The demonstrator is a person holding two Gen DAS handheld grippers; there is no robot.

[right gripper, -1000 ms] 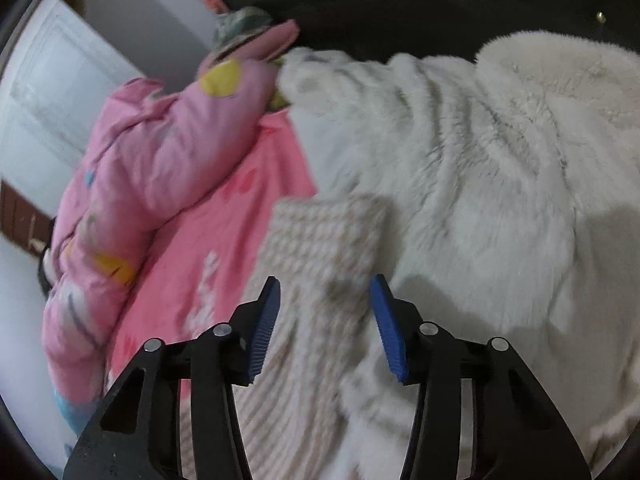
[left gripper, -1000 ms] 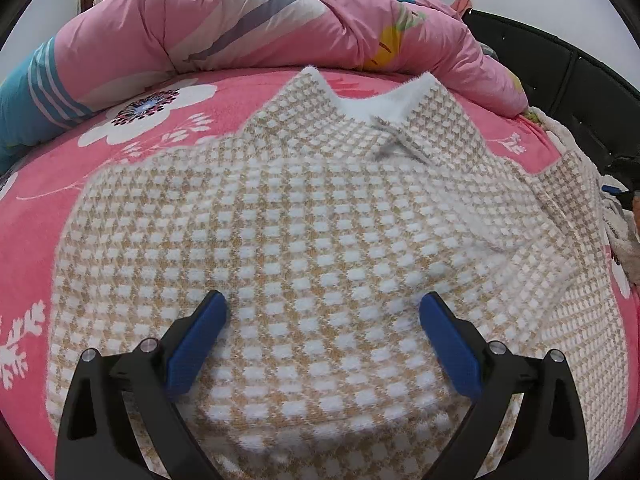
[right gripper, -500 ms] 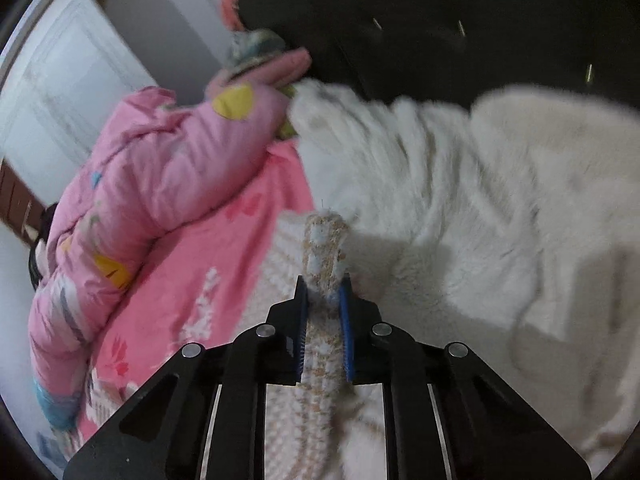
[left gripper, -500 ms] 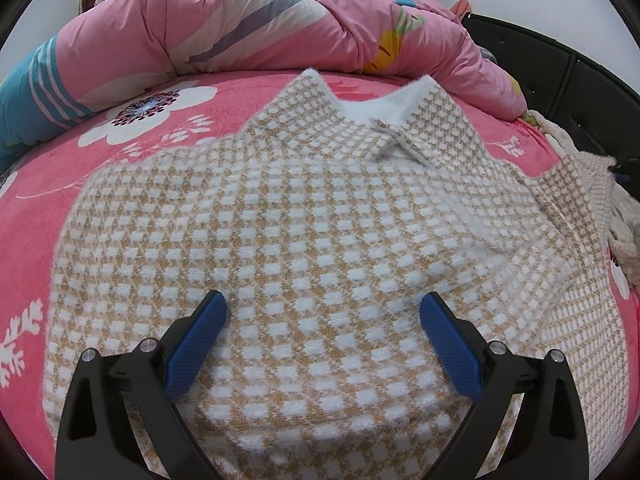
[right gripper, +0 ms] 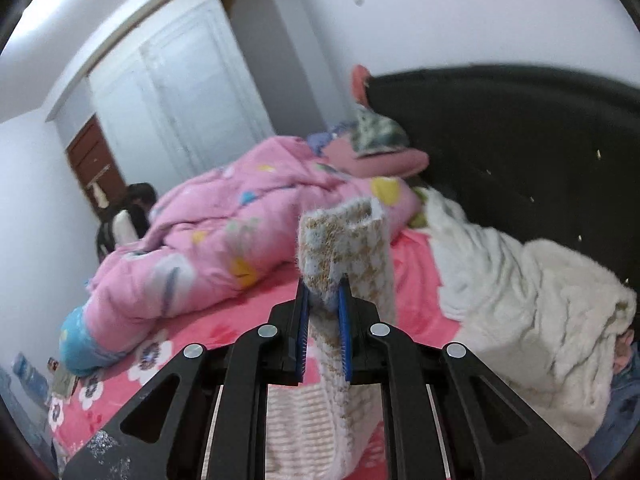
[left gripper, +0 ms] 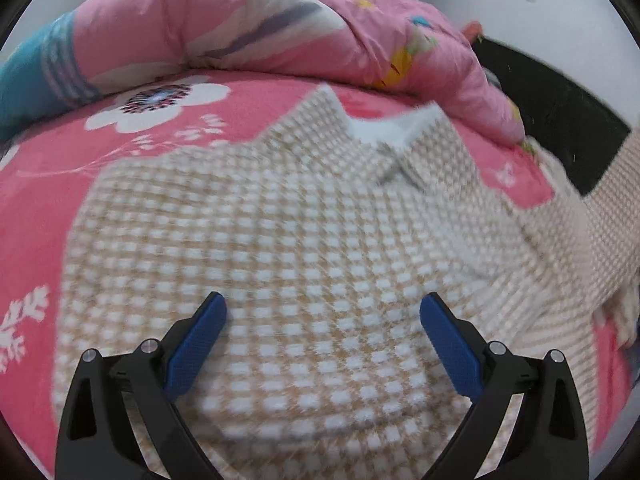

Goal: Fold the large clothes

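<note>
A tan and white checked sweater lies spread on the pink flowered bed sheet, collar at the far end. My left gripper hovers open just over its lower body, with nothing between the blue pads. The sweater's right sleeve rises off the bed at the right edge of the left wrist view. In the right wrist view my right gripper is shut on the sleeve cuff, which sticks up past the pads while the rest hangs below.
A rolled pink quilt lies along the far side of the bed. A white fluffy blanket is heaped at the right by the black headboard. A person sits beyond the quilt near a white wardrobe.
My right gripper shut on the sleeve cuff and lifted it high off the bed. The sleeve now stands up at the right of the left wrist view. The left gripper hardly moved.
</note>
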